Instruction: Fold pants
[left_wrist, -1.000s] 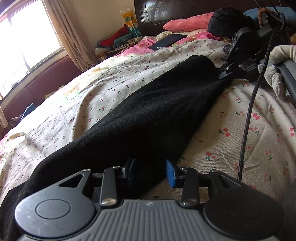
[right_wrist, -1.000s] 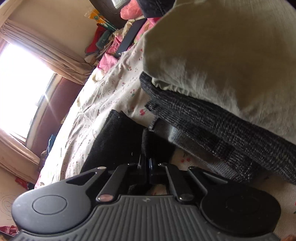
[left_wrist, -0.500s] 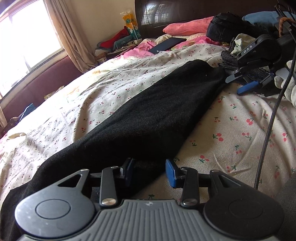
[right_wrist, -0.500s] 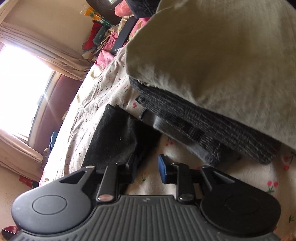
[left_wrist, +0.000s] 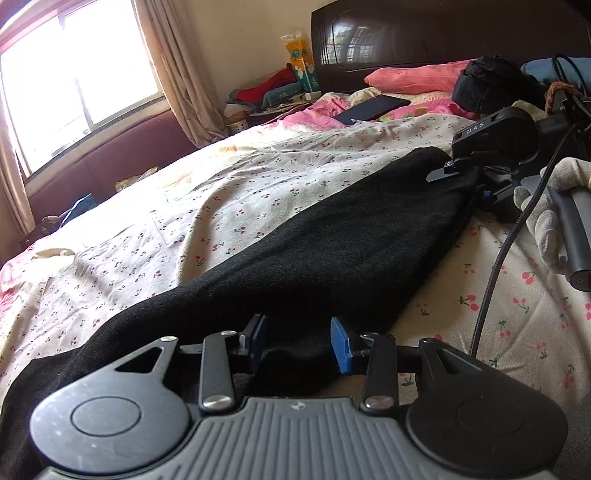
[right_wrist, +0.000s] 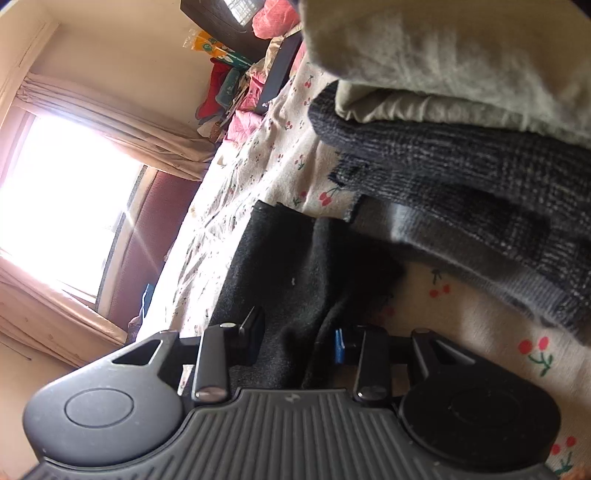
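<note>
The black pants (left_wrist: 332, 243) lie stretched in a long strip across the cherry-print bedsheet (left_wrist: 258, 192). My left gripper (left_wrist: 299, 341) is open, its jaws astride the near part of the pants' right edge. My right gripper (right_wrist: 295, 339) is open with the far end of the pants (right_wrist: 295, 266) between its jaws; in the left wrist view it (left_wrist: 461, 181) sits at the far end of the strip, held by a gloved hand (left_wrist: 546, 214).
A stack of folded grey and beige clothes (right_wrist: 461, 155) lies just beyond the pants' end. A pink pillow (left_wrist: 413, 75), a black bag (left_wrist: 487, 85) and a dark tablet (left_wrist: 373, 109) lie near the headboard. A cable (left_wrist: 506, 251) hangs across the right side.
My right gripper opened from a shut grip on the pants' end, lifted off, then came back down with its jaws around that end. My left gripper stayed open in place.
</note>
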